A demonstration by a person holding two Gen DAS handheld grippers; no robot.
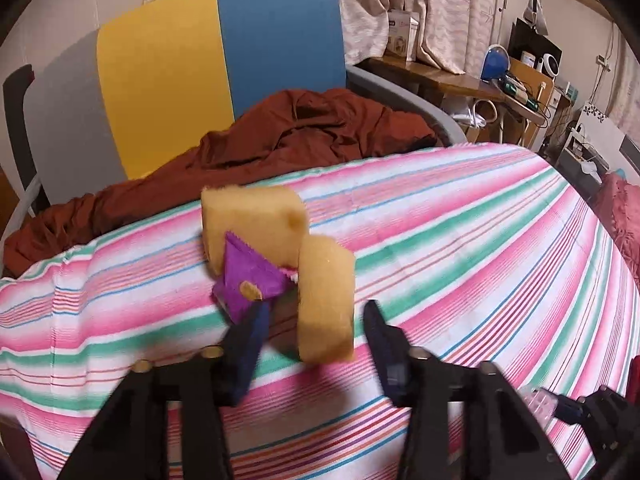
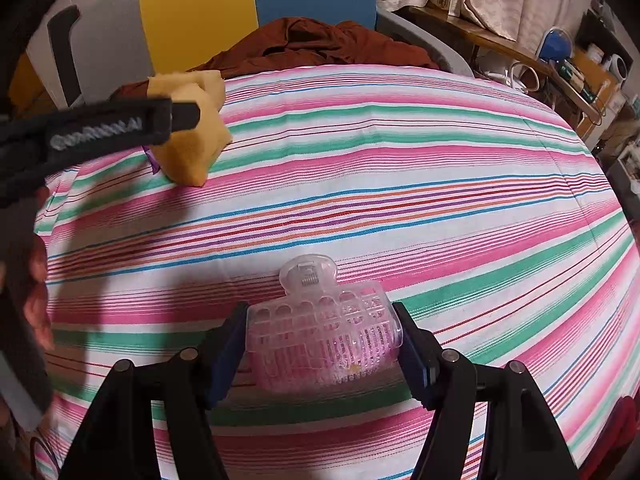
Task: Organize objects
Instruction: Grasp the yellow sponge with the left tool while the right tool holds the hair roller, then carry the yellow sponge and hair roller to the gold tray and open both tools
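The pink clip (image 2: 324,332) is being held in the right gripper (image 2: 320,344) — the left gripper (image 1: 316,320), jaws half-open, is being eased around the sponge (image 1: 324,300) — squeeze gently.

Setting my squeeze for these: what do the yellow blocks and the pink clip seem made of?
Yellow blocks: probably soft sponge foam, matte, with a visible pore and rounded edges. Pink clip: looks like hard translucent plastic, glossy, with a moulded grid and a small metal spring.

White lettering on the left hand-held gripper (image 2: 186,114), too blurred for reading
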